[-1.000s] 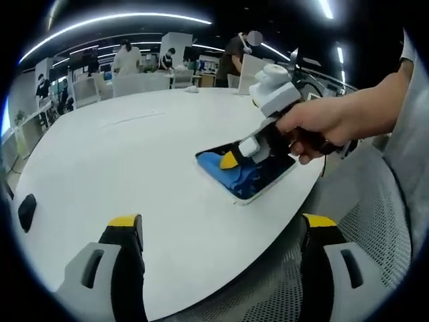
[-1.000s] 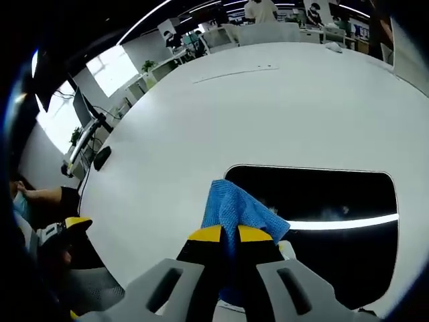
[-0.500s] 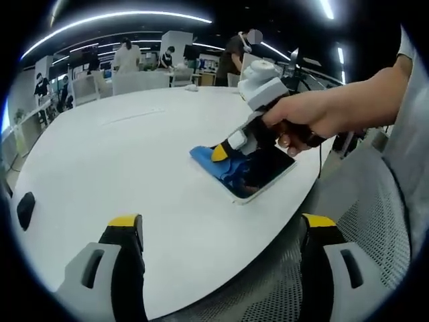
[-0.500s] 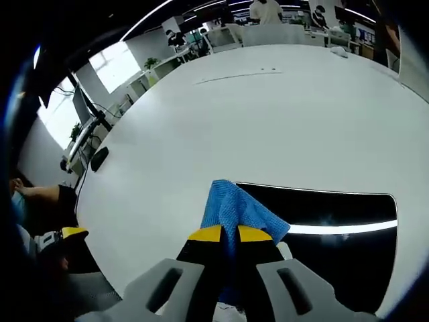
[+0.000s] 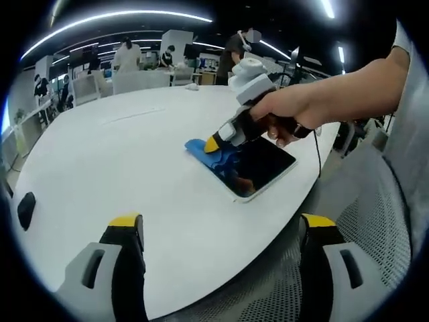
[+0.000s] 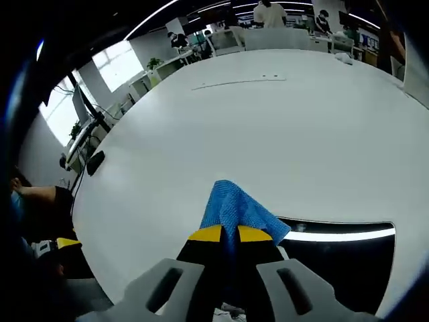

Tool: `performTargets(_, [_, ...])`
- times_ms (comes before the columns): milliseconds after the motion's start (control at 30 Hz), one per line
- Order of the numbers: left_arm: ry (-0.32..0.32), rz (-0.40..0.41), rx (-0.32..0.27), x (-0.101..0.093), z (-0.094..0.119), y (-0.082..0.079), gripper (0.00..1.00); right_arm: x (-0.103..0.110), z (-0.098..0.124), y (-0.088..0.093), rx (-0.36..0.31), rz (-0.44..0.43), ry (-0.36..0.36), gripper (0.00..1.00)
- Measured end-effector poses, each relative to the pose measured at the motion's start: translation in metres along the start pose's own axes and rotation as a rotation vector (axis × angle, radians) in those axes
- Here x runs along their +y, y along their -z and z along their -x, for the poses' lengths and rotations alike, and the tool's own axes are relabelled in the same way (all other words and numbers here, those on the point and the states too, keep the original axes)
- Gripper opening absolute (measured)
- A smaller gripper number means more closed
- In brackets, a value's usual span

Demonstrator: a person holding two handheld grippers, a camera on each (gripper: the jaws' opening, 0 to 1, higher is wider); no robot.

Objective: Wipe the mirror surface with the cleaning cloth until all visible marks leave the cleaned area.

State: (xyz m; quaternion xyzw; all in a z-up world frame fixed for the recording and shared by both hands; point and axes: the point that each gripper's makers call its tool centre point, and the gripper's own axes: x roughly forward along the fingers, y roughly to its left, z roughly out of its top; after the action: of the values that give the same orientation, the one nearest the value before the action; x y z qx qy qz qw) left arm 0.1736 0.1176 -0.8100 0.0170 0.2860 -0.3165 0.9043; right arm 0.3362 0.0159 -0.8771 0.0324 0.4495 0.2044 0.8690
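Left gripper view: at the bottom of the frame the left gripper [image 5: 221, 231] stands released, its yellow-tipped jaws wide apart over the near rim of the white table [image 5: 100, 161]. Just right of centre lies the mirror [image 5: 258, 164], dark and flat near the table's right edge. At the mirror's upper-left end, the right gripper [image 5: 218, 142], held in a hand [image 5: 291, 114], presses the blue cleaning cloth [image 5: 208, 153] down. Right gripper view: the jaws are clenched on the cloth at bottom centre, with the mirror's dark glass at lower right.
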Motion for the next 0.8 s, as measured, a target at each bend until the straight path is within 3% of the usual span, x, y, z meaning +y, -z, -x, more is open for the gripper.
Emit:
performTargets(567, [-0.005, -0.003, 0.003, 0.002, 0.0, 0.002, 0.96, -0.008, -0.013, -0.003, 0.0, 0.017, -0.02, 0.01])
performTargets(800, [-0.006, -0.001, 0.002, 0.001, 0.0, 0.001, 0.96, -0.013, -0.006, -0.001, 0.0, 0.011, -0.018, 0.01])
